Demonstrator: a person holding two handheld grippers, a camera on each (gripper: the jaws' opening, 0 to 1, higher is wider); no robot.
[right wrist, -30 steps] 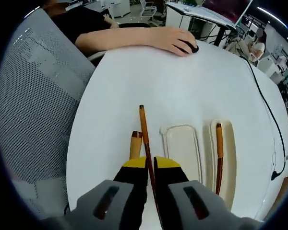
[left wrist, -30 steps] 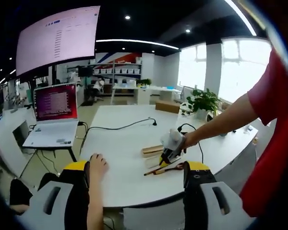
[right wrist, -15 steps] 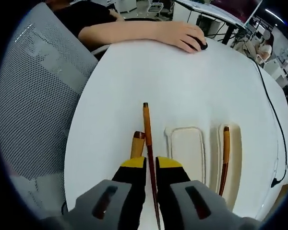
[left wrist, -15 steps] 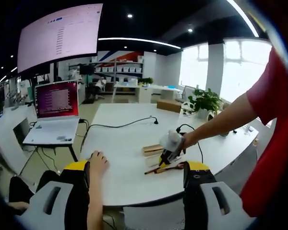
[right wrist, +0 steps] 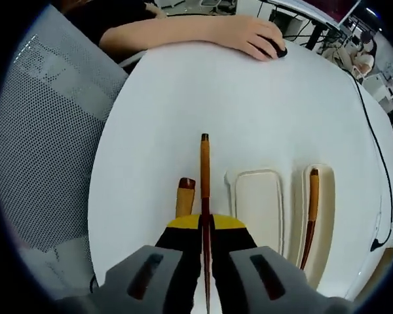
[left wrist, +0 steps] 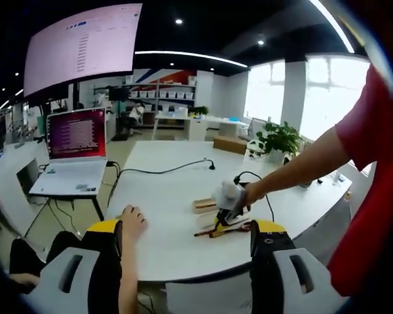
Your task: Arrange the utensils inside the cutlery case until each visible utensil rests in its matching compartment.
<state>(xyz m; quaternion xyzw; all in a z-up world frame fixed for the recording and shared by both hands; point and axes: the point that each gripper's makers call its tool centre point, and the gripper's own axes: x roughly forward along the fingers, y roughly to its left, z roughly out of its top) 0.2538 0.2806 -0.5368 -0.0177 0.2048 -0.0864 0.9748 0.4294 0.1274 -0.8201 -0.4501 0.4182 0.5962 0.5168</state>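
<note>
Wooden chopstick [right wrist: 204, 190] pinched in right gripper [right wrist: 205, 226] jaws near worktop [right wrist: 183, 98] edge, beside cutlery case [right wrist: 255, 203]; left gripper [left wrist: 190, 252] jaws wide, idle; thin grip could let it pivot and miss its slot.

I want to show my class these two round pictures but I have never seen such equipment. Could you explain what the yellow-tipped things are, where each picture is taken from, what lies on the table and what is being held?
A person holds a hand tool with two jaws in each hand; a fisheye camera rides on each tool.

In the right gripper view, the right gripper looks down on a white table. Its jaws are shut on a brown chopstick. Beside it lie a wooden handle and a cream cutlery case, with a second chopstick in its narrow slot.

In the left gripper view, the left gripper is open, holding nothing, and looks across the office at that same table. Someone else's hand rests on a mouse at the table's far edge.
</note>
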